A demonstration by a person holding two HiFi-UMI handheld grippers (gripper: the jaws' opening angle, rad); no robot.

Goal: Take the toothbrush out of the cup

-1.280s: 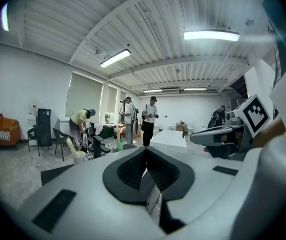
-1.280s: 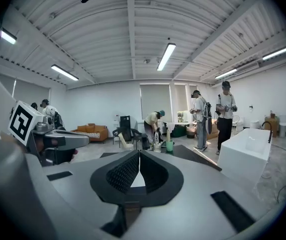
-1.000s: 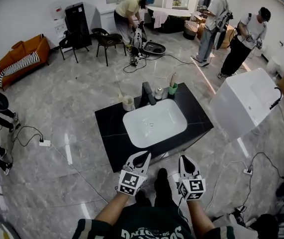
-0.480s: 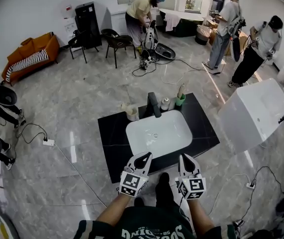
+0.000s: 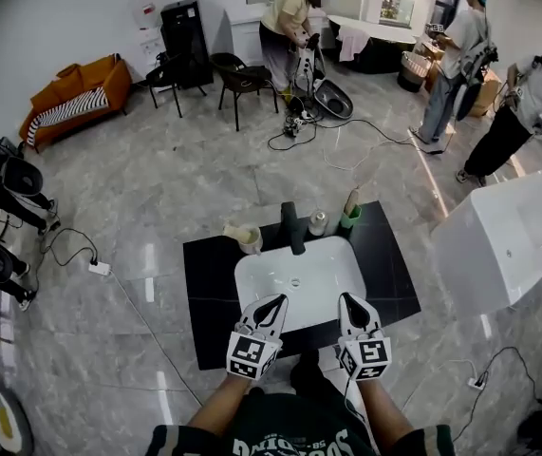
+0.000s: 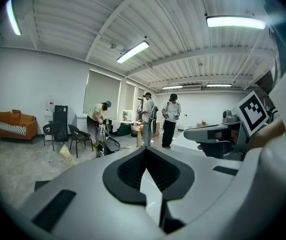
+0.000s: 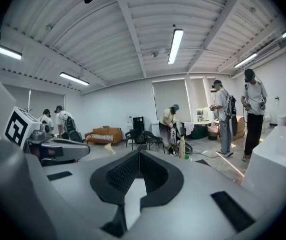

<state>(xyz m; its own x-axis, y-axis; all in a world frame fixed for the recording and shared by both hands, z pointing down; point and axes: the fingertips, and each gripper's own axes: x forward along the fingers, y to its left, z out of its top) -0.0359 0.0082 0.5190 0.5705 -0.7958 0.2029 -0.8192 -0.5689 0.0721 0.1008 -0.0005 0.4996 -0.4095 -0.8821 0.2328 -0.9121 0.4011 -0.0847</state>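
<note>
At the bottom of the head view, the left gripper (image 5: 272,302) and the right gripper (image 5: 347,300), white two-jaw claws with square-marker cubes, point side by side up the frame. In each gripper's own view the black pads are pressed together at the tip with nothing between them.

Their tips now overlap the near rim of the white rectangular basin (image 5: 299,283). A second ago they stood short of the near edge of the black stone countertop (image 5: 209,283). The whole vanity has slid down the frame toward them, so the person has walked up to it.

Past the basin, at the back edge, stands the black faucet (image 5: 292,228). Left of it is a cream-coloured cup (image 5: 249,242) with a pale stick (image 5: 232,228) leaning out toward the upper left. I take that stick for the toothbrush, though it is too small to be sure. Right of the faucet a green cup (image 5: 348,221) holds a taller pale object.

The approach is mostly made. The toothbrush sits in its cup, well apart from both claws. One claw will need to spread before reaching across the basin.
</note>
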